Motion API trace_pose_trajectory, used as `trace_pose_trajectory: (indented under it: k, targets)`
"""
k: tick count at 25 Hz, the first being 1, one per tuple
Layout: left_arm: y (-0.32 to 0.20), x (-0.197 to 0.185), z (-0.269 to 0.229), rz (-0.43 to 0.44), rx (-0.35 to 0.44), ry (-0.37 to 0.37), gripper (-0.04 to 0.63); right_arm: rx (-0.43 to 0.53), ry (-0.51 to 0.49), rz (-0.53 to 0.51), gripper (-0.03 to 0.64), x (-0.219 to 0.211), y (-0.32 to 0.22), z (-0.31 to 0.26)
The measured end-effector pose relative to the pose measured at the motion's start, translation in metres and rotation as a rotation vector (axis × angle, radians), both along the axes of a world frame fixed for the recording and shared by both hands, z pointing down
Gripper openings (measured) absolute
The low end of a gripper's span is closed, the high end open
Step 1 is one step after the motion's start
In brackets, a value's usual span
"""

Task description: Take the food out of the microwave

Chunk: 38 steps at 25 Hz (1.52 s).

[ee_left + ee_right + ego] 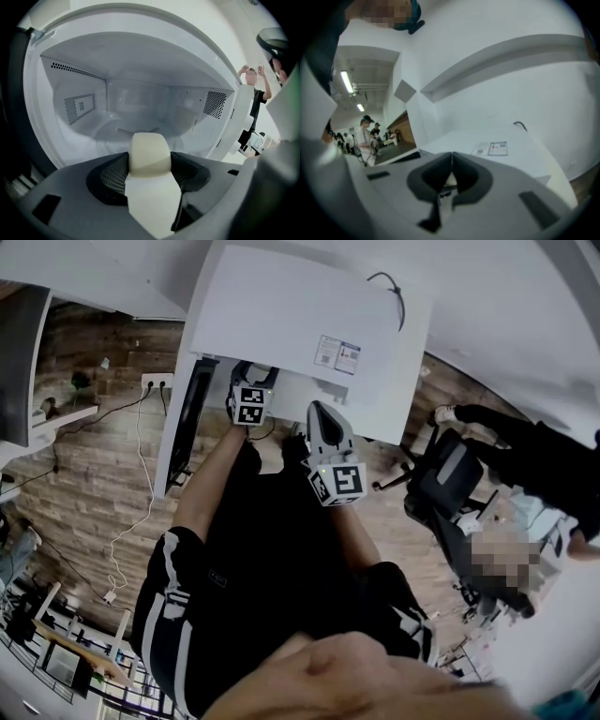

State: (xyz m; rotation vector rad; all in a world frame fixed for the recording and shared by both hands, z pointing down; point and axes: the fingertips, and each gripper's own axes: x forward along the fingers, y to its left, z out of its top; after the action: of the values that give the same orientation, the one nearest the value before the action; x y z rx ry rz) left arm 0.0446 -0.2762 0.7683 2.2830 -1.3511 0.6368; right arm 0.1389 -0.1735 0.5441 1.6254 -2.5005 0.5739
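The white microwave [300,324] stands with its dark door [178,432] swung open to the left. My left gripper [251,395] is at its mouth. In the left gripper view it [150,165] is shut on a cream-coloured block of food [150,151], held just in front of the white cavity [136,101]. My right gripper [323,426] hovers in front of the microwave, below its front edge, to the right of the left one. Its jaws [451,165] are shut with nothing between them. Beyond them lies the microwave's top [506,140] with a label [490,149].
A wall socket [155,382] with a white cable hanging to the wooden floor sits left of the door. A black office chair [445,474] and a person in dark sleeves [525,451] are to the right. A black cable [389,287] lies behind the microwave. People stand far off [365,136].
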Motion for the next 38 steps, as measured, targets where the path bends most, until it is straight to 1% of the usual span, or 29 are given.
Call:
trace_pose_trajectory:
  k: [18,29,34,38]
  targets:
    - [0.021,-0.01,-0.015,-0.009,0.024,0.028,0.308,0.007,-0.001,0.017,0.031,0.003,0.011,0.001]
    - [0.048,-0.016,-0.036,0.023,0.035,0.035,0.308,0.011,0.001,0.058,0.031,0.005,0.019,0.002]
    - [0.062,-0.023,-0.053,0.046,0.05,0.06,0.308,0.029,0.006,0.078,0.031,-0.002,0.025,-0.004]
    - [0.075,-0.028,-0.061,0.062,0.046,0.072,0.308,0.039,0.014,0.096,0.031,-0.007,0.033,-0.006]
